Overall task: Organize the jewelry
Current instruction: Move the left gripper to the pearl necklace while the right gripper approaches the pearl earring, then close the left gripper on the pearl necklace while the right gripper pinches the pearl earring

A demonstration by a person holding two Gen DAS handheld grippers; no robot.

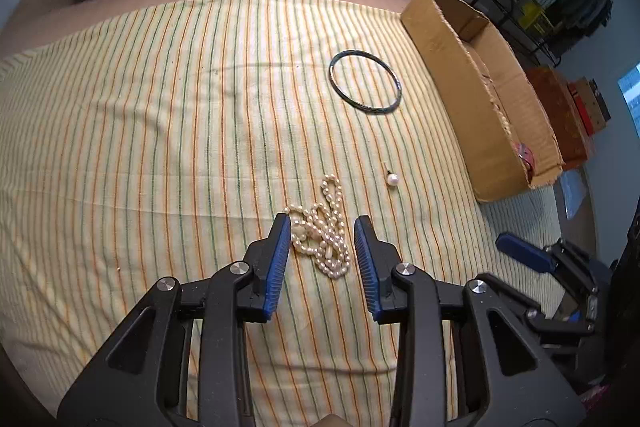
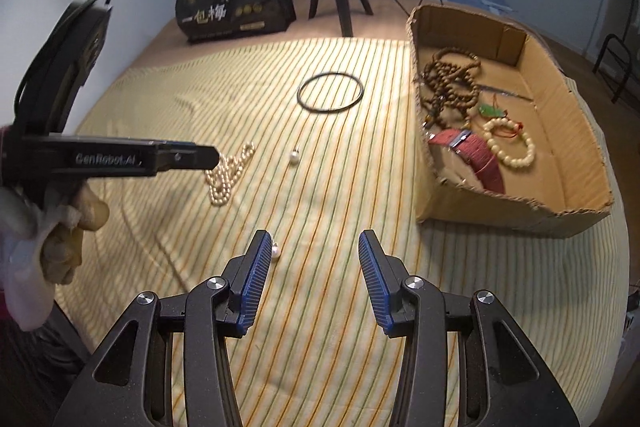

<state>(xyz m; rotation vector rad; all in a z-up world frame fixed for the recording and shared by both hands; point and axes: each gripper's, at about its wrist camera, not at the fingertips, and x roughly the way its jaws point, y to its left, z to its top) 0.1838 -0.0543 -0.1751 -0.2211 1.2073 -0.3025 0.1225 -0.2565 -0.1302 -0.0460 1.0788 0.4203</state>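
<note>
Left gripper point(image 1: 322, 223): fingers apart, astride heaped cream pearl necklace point(image 1: 322, 233), seemingly untouched.
Right gripper point(image 2: 314, 241): fingers apart, empty.
Advice: pinch the heap's thickest bunch.

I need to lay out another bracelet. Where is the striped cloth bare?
Bare: the cloth's wide stretch left of the bangle and pearl necklace. Crowded: the strip between them and the cardboard box, with two pearl earrings.
</note>
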